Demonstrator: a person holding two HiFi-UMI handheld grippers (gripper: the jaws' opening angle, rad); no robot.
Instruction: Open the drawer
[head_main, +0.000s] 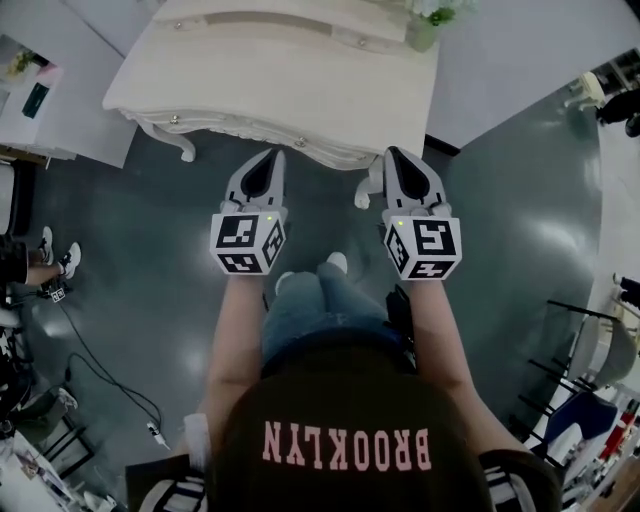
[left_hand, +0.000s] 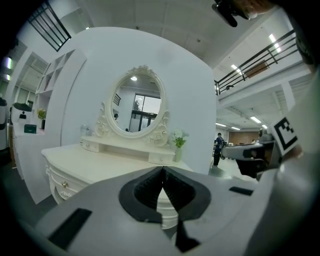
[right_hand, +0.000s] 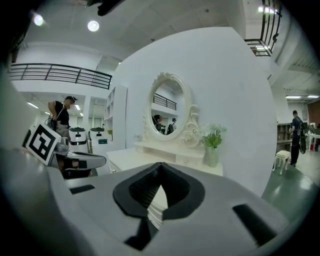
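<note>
The drawer (left_hand: 64, 184) is in the front of the white desk (head_main: 270, 80), at 12 o'clock from me. The left gripper (head_main: 268, 160) at 11 o'clock and the right gripper (head_main: 395, 155) at 1 o'clock hover before it, both jaws closed on nothing. A flower vase (head_main: 422, 30) stands at the desk's 1 o'clock corner.

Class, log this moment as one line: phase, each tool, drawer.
phase: pre-contact | left tool: shut, empty | right tool: shut, empty | dressing table: ahead, untouched | front drawer: closed
</note>
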